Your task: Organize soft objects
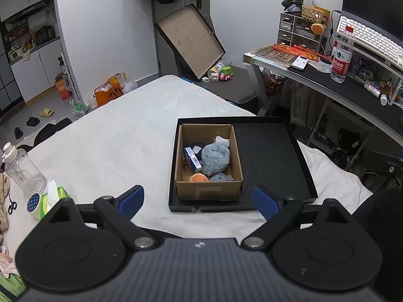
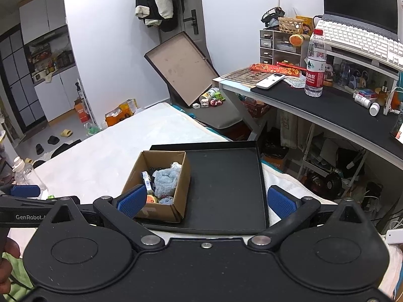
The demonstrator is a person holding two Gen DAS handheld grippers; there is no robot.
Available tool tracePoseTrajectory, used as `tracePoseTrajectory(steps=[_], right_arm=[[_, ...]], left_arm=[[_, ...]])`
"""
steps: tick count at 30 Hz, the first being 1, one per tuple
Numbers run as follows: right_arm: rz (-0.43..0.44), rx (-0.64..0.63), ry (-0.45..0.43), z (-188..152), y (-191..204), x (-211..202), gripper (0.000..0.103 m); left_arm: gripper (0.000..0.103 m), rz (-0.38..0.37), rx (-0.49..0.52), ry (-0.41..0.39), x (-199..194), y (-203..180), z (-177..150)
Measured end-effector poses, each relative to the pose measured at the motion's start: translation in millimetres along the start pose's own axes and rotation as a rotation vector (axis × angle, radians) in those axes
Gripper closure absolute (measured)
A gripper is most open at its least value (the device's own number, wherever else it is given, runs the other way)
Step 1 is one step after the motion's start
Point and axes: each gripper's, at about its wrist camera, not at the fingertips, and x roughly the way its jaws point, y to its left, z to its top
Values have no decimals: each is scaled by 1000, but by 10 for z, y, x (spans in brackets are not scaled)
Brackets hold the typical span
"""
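A cardboard box (image 1: 209, 191) stands in the left half of a black tray (image 1: 272, 161) on the white bed. The box holds a fluffy light-blue soft item (image 1: 215, 157), an orange plush (image 1: 199, 178), a small blue-grey plush (image 1: 220, 177), a blue packet (image 1: 192, 159) and a white crumpled piece (image 1: 221, 140). My left gripper (image 1: 199, 200) is open and empty, just in front of the box. My right gripper (image 2: 206, 201) is open and empty, above the tray's near edge; the box (image 2: 161, 211) and tray (image 2: 226, 183) show there too.
A clear water bottle (image 1: 22, 168), a tape roll (image 1: 35, 202) and a green tissue pack (image 1: 59, 193) lie at the bed's left. A desk (image 2: 327, 105) with a bottle, keyboard and clutter stands to the right. A box lid (image 1: 189, 40) leans on the far wall.
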Motion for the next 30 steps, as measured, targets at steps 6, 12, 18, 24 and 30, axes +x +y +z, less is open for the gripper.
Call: tracePoseTrajectory(steps=[6, 12, 18, 24, 30], right_arm=[[4, 12, 11, -16, -8, 6, 0], [-6, 26, 16, -16, -22, 7, 0], [-21, 22, 26, -36, -23, 27, 0], [-25, 22, 32, -39, -23, 37, 0], [-31, 20, 37, -46, -18, 50, 0]], left_arm=[[10, -2, 5, 0, 3, -35, 10], [10, -15, 12, 5, 0, -60, 27], [10, -23, 15, 7, 11, -83, 34], [10, -25, 22, 4, 10, -104, 37], [10, -28, 14, 6, 11, -95, 38]])
